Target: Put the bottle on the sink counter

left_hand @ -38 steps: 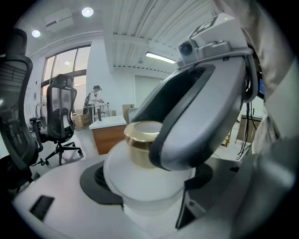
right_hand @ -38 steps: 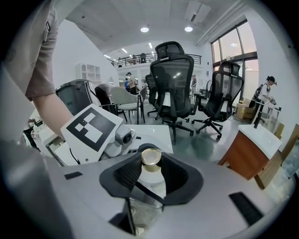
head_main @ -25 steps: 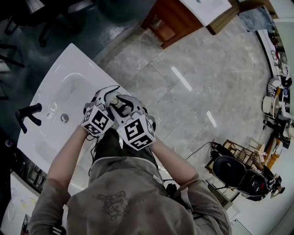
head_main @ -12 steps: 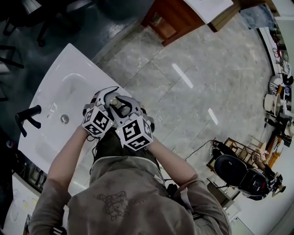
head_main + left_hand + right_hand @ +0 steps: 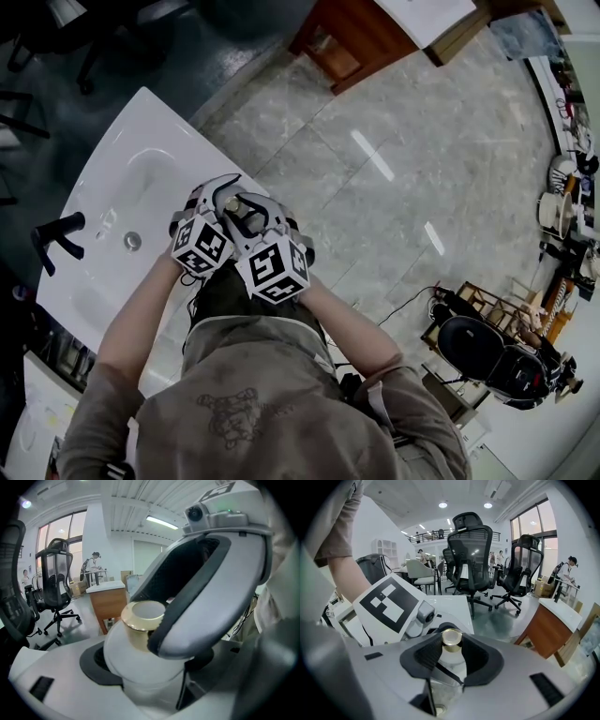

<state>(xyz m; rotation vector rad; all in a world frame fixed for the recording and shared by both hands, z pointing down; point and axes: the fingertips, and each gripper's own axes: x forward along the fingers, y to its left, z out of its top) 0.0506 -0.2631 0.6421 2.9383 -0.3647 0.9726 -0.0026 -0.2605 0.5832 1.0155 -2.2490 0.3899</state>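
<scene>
A white bottle with a gold cap (image 5: 143, 620) is held between my two grippers over the front edge of the white sink counter (image 5: 112, 150). My left gripper (image 5: 217, 202) has its pads against the bottle's wide body (image 5: 140, 667). My right gripper (image 5: 251, 216) comes from the other side. Its dark pads (image 5: 476, 656) close round the bottle's neck, just under the cap (image 5: 451, 637). In the head view only a small part of the cap (image 5: 247, 221) shows between the two marker cubes. The bottle stands roughly upright.
The sink basin (image 5: 141, 183) with its drain (image 5: 131, 241) and a black faucet (image 5: 56, 239) lies left of the grippers. A wooden cabinet (image 5: 352, 42) stands beyond on the marble floor. Office chairs (image 5: 471, 559) stand behind the counter.
</scene>
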